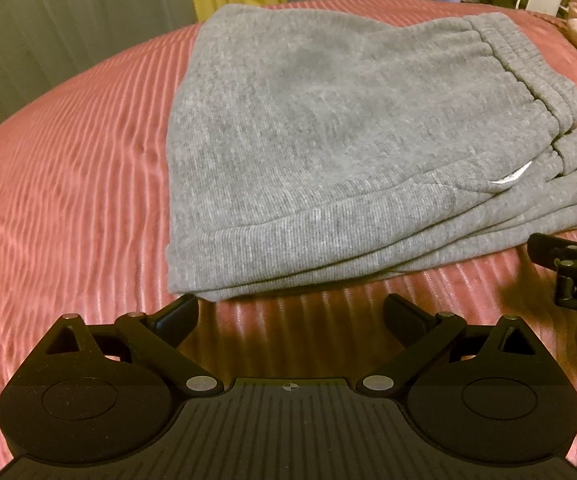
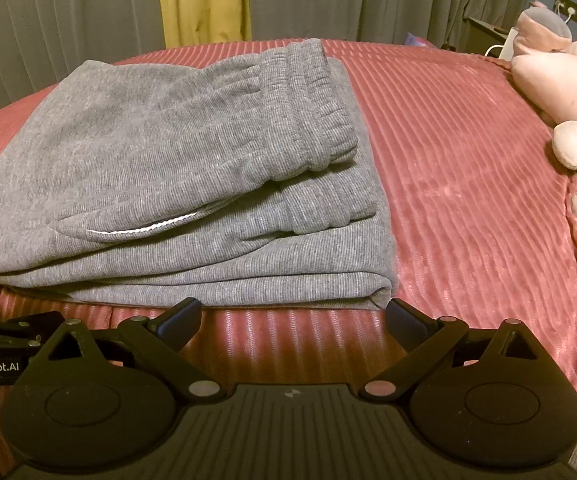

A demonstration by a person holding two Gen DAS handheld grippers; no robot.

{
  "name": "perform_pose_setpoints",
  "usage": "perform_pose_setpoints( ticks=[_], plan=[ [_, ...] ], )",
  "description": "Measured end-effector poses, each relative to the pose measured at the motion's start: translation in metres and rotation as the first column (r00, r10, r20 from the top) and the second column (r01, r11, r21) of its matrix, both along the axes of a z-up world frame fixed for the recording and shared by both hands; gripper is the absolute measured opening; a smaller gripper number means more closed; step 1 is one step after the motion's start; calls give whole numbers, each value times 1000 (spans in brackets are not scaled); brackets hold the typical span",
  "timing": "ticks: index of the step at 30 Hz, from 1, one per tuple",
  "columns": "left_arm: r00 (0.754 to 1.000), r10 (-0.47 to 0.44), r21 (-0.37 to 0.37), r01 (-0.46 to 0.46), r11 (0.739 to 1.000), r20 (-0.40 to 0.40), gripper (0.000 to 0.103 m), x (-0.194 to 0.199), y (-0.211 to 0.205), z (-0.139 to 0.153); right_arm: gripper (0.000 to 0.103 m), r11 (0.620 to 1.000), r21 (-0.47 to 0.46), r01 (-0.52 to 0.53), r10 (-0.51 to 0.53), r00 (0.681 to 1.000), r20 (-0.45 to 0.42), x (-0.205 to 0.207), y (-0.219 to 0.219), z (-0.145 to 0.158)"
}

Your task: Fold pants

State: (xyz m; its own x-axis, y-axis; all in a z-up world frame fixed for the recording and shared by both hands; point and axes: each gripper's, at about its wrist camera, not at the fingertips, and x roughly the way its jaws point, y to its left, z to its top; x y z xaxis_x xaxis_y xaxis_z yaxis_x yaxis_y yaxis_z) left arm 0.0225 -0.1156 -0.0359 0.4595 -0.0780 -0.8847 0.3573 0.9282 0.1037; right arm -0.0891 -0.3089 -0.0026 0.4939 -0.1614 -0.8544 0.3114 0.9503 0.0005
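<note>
**Sweatpants folded, both grippers empty**

Grey sweatpants [image 1: 352,148] sit folded in a stacked bundle on the bed's pink ribbed bedspread [image 1: 68,184], elastic waistband [image 2: 312,120] on top (white pocket trim visible). Left gripper [image 1: 291,312] fingers spread wide, holding nothing, just short of the bundle's near edge. Right gripper [image 2: 294,316] same: fingers apart, empty, near edge. Pink plush toy [image 2: 568,92] lies off to the right.
</note>
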Motion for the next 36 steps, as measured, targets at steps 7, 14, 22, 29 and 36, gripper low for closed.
perform_pose_setpoints(
  ticks=[7, 14, 22, 29, 36],
  plan=[
    [1000, -2, 0, 2, 1000, -1, 102, 1, -1, 0, 99, 1000, -2, 0, 0, 1000, 2, 0, 0, 0],
    [1000, 1, -2, -1, 1000, -1, 102, 1, 0, 0, 99, 1000, -1, 1, -1, 1000, 1, 0, 0, 0],
    [1000, 6, -4, -6, 1000, -4, 102, 0, 3, 0, 99, 1000, -1, 0, 0, 1000, 1, 0, -1, 0],
    [1000, 6, -6, -6, 1000, -6, 102, 4, 4, 0, 99, 1000, -1, -1, 1, 1000, 1, 0, -1, 0],
    [1000, 2, -1, -2, 1000, -7, 102, 4, 3, 1, 99, 1000, -2, -1, 1, 1000, 1, 0, -1, 0]
  ],
)
